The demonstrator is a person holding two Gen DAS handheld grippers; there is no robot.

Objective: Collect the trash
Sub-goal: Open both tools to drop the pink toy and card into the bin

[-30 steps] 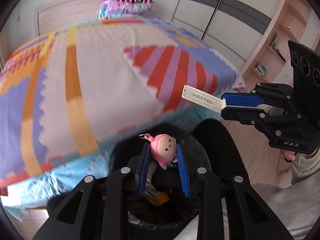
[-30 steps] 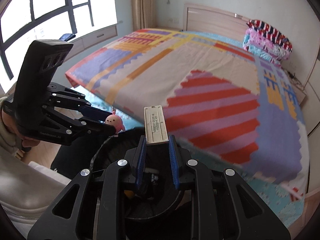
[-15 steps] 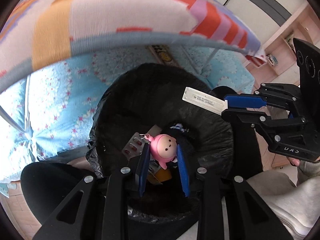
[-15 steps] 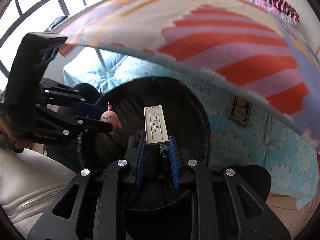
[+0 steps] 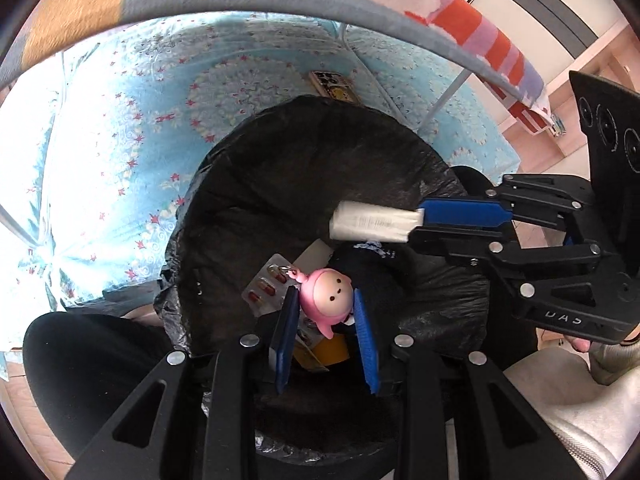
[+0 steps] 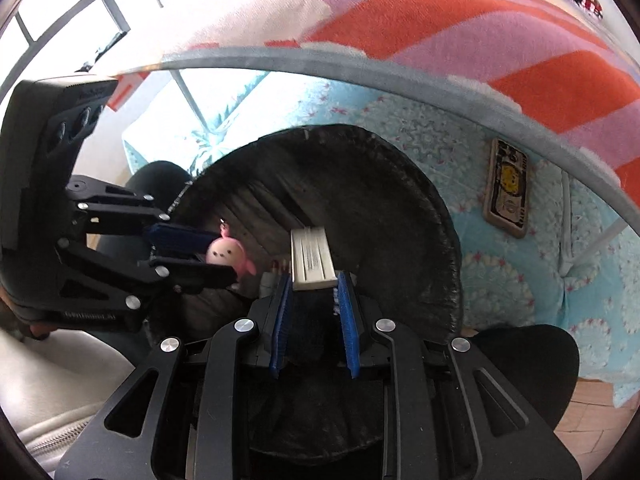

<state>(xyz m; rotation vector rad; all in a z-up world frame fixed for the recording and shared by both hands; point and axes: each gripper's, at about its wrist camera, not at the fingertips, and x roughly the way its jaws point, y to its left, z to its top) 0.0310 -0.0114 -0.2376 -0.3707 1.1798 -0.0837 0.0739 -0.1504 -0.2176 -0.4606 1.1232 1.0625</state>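
Two grippers hang over the black-lined trash bin [image 5: 320, 168], both pointing steeply down into it. Left gripper [image 5: 325, 314]: blue pads either side of a pink toy keychain [image 5: 328, 296], round-faced w/ a small metal ring at top; jaws are opening, toy is between them and leans on the right pad, can't tell if the left pad touches it. In the right wrist view the same toy [image 6: 228, 254] shows at the tip of the left gripper [image 6: 200, 250], inside the bin's rim [image 6: 400, 152]. Right gripper [image 6: 314, 292]: jaws narrow, clamped on the near end of a flat white strip [image 6: 310, 256] w/ ridges along it; the rest sticks fwd over the bin opening. From the left view that strip [image 5: 372, 224] is blurred, held out level by the right gripper [image 5: 416, 226], above the bin's inside. Down in the bin: a pill blister pack [image 5: 266, 286] w/ red capsules, just left of the toy, plus something yellow [image 5: 326, 350] under the left pads and a white card edge [image 5: 314, 252]. Bin stands close against the bed side, light-blue patterned sheet [image 5: 120, 140] behind it, striped blanket edge [image 6: 480, 40] overhanging. A phone-like case w/ yellow cartoon print [image 6: 508, 188] lies against the sheet, right of the bin. Pale sleeve [image 5: 560, 400] at lower right in the left view.
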